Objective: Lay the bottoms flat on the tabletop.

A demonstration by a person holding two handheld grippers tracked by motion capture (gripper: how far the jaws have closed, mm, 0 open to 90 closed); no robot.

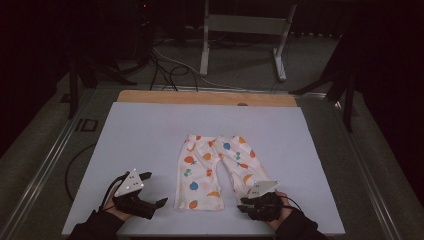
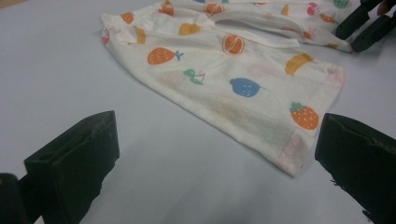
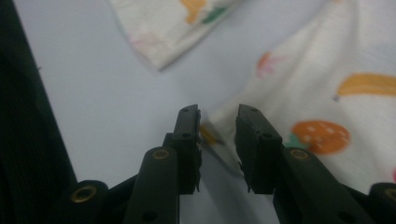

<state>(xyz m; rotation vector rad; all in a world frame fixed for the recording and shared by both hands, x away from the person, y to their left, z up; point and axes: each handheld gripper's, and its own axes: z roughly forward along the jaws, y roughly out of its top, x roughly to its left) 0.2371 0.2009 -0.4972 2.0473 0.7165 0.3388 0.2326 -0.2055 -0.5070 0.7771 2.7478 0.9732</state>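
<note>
Small white trousers (image 1: pixel 215 170) with a fruit print lie flat on the pale mat (image 1: pixel 140 135), waistband away from me and both legs pointing toward me. My left gripper (image 1: pixel 155 189) rests on the mat left of the trousers with its jaws wide apart and nothing between them; in the left gripper view (image 2: pixel 219 140) the hem of the nearer leg (image 2: pixel 233 79) lies just beyond the jaws. My right gripper (image 1: pixel 242 205) is at the hem of the other leg. In the right gripper view (image 3: pixel 218 116) a narrow gap remains between its jaws, with the hem's corner (image 3: pixel 212 133) in that gap.
The mat covers a wooden tabletop whose far edge (image 1: pixel 205 97) shows. Metal rails (image 1: pixel 45 165) run along both sides of the table. Beyond it are floor cables (image 1: pixel 165 65) and a metal stand (image 1: pixel 245 25). The right gripper's tips (image 2: pixel 364 23) show far off in the left gripper view.
</note>
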